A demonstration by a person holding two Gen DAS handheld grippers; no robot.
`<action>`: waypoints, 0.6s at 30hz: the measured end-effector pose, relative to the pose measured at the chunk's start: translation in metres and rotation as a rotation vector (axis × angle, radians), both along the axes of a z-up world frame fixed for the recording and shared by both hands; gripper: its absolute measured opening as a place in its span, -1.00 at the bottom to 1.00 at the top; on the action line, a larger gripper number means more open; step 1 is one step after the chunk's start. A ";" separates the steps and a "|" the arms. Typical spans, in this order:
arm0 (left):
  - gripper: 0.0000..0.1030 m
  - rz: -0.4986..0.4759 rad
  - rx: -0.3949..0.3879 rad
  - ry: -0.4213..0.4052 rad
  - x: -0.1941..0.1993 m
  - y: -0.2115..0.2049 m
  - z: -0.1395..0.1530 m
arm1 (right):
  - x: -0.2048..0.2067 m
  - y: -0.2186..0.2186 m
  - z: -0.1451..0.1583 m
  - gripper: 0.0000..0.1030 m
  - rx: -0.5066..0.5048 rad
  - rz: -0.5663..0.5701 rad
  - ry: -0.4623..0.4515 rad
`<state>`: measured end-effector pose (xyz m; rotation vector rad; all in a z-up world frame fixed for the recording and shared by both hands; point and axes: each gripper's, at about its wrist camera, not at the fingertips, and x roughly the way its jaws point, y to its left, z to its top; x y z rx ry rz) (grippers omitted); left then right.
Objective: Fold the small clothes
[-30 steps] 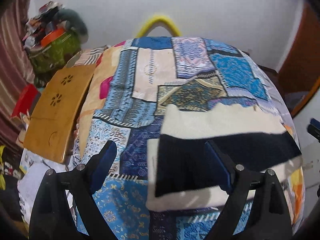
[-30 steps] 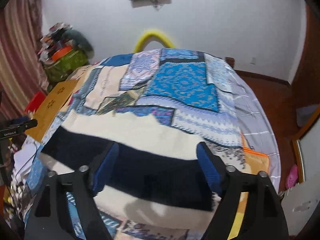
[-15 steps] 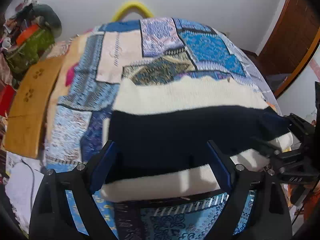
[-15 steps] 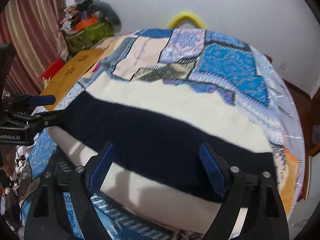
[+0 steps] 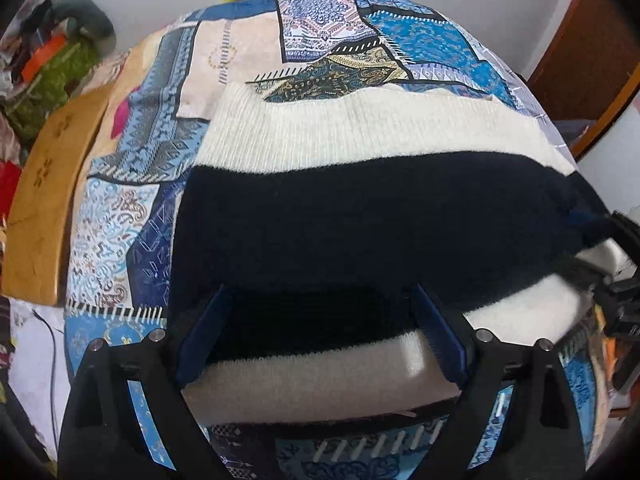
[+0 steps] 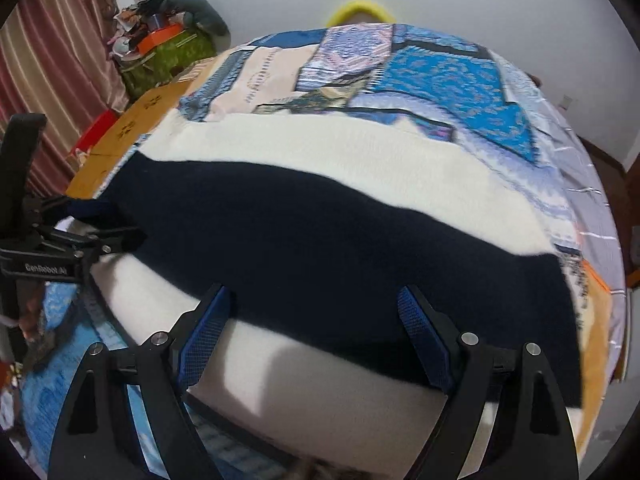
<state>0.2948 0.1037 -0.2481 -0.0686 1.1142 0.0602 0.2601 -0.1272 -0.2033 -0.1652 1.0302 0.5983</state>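
Jaws: left gripper and right gripper both wide, nothing held | striped knit garment flat on bed, near edge between each pair | step: reaching in | next: pinch near edge, fold away.

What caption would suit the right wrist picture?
Open right gripper poised over a cream-and-navy striped knit garment spread on a patchwork bedspread.
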 end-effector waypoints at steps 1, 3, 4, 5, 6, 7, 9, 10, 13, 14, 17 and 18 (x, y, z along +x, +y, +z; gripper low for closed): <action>0.82 0.000 0.005 -0.005 0.000 0.000 -0.001 | 0.000 -0.007 0.000 0.62 -0.017 -0.012 -0.009; 0.83 0.007 0.003 -0.006 0.000 0.001 -0.002 | 0.002 -0.022 -0.001 0.62 -0.022 -0.035 -0.007; 0.83 0.013 0.000 -0.005 0.000 0.002 -0.002 | 0.003 -0.031 -0.002 0.62 -0.011 -0.056 0.006; 0.83 0.020 -0.002 -0.004 0.001 0.003 -0.002 | 0.004 -0.039 -0.004 0.64 0.000 -0.075 0.018; 0.83 0.023 -0.003 -0.003 0.002 0.003 -0.001 | 0.006 -0.049 -0.006 0.65 0.008 -0.103 0.033; 0.83 0.026 -0.001 -0.001 0.003 0.003 -0.001 | 0.007 -0.057 -0.007 0.65 0.016 -0.126 0.043; 0.83 0.029 0.011 -0.001 0.002 0.002 0.000 | 0.008 -0.073 -0.009 0.65 0.041 -0.171 0.067; 0.83 0.031 0.015 -0.002 0.001 0.002 0.000 | 0.007 -0.080 -0.008 0.65 0.052 -0.189 0.073; 0.83 0.045 0.025 0.000 -0.003 0.006 0.002 | 0.004 -0.096 -0.007 0.65 0.049 -0.230 0.074; 0.83 0.049 0.027 0.002 -0.006 0.008 0.003 | 0.003 -0.099 -0.007 0.65 0.043 -0.233 0.076; 0.83 0.048 0.015 0.009 -0.013 0.013 0.004 | 0.000 -0.104 -0.002 0.65 0.012 -0.240 0.070; 0.83 0.045 0.015 0.009 -0.016 0.014 0.005 | 0.000 -0.105 0.000 0.65 -0.004 -0.245 0.061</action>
